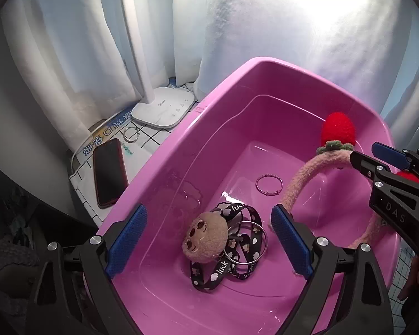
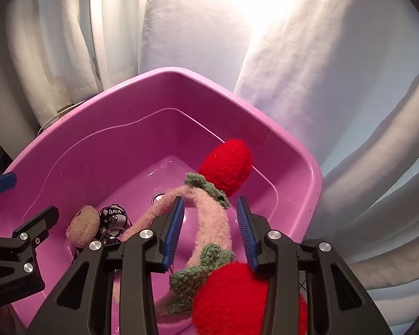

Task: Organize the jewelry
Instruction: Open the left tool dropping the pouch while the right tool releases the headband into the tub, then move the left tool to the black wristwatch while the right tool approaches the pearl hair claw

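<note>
A pink plastic tub (image 1: 159,162) (image 2: 301,153) holds a fuzzy pink headband (image 1: 299,178) (image 2: 212,217) with two red knitted strawberries (image 2: 226,167), a thin silver bangle (image 1: 268,184), and a black "luck" lanyard (image 1: 223,268) with a tan plush head (image 1: 206,240) (image 2: 83,226) and metal rings. My left gripper (image 1: 209,240) is open and empty above the lanyard. My right gripper (image 2: 211,231) is open; the headband lies between its pads without touching them. It enters the left wrist view from the right (image 1: 377,162).
Left of the tub, on a checked cloth, lie a dark phone (image 1: 109,173), a small ring (image 1: 130,134) and a white lamp base (image 1: 164,109). White curtains (image 1: 237,28) hang close behind. A hand shows at the right edge (image 1: 416,279).
</note>
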`<state>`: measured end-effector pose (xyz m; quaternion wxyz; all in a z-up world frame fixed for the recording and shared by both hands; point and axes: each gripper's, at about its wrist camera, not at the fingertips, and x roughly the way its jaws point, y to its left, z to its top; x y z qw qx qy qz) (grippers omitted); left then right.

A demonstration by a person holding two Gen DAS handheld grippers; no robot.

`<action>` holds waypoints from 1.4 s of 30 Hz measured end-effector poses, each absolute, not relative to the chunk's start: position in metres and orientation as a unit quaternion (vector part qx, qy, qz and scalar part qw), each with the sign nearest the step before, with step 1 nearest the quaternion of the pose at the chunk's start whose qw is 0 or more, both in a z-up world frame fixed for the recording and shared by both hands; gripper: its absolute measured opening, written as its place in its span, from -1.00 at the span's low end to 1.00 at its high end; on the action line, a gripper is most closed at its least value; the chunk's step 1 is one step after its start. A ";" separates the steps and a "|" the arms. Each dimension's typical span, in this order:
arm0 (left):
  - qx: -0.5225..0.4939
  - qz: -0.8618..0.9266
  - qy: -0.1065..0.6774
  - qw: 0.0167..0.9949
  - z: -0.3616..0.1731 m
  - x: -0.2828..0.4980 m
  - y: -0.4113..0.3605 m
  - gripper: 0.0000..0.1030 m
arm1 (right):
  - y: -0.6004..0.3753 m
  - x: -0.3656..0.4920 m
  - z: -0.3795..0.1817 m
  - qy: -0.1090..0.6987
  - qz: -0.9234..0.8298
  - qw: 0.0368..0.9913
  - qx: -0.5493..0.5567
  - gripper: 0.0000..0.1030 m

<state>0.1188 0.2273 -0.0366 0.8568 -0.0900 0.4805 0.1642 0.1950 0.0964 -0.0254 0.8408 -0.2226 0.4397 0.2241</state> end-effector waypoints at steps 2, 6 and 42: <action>-0.093 0.162 0.481 0.857 -0.038 0.119 0.229 0.75 | 0.099 0.195 -0.023 0.434 0.221 0.843 -0.228 -0.06; -0.101 0.158 0.480 0.857 -0.037 0.119 0.231 0.78 | 0.095 0.198 -0.020 0.432 0.219 0.846 -0.222 -0.05; -0.090 -0.019 0.375 0.922 0.054 0.089 0.044 0.86 | -0.212 0.093 0.007 0.412 0.085 0.907 0.006 0.17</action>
